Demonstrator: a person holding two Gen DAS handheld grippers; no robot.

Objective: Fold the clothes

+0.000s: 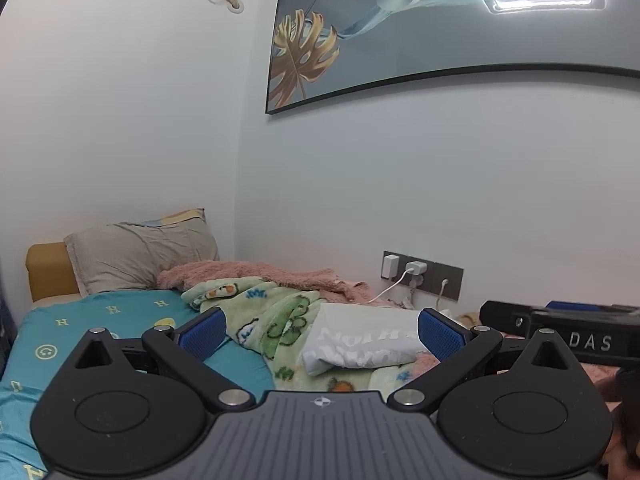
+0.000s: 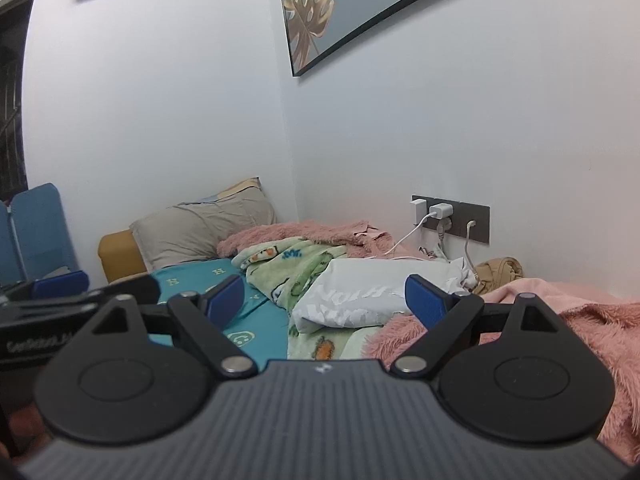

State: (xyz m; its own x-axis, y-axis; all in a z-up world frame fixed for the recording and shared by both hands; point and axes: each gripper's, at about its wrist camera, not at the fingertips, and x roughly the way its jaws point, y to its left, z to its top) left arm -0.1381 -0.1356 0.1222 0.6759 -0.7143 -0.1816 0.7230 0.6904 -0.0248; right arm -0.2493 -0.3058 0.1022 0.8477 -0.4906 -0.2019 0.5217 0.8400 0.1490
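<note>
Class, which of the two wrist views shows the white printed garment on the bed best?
The right wrist view: the white garment shows whole, from its folded near end to its bunched far end. In the left wrist view the garment is partly hidden behind a blue finger pad.

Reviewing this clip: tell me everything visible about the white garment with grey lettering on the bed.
The white garment looks like soft, thin fabric, folded into a rough bundle with large pale grey lettering partly readable on top. It lies on the green cartoon-print blanket, its right end against the pink fleece blanket, near the wall sockets. Neither the left claw nor the right claw touches it; both are open in front of it.
</note>
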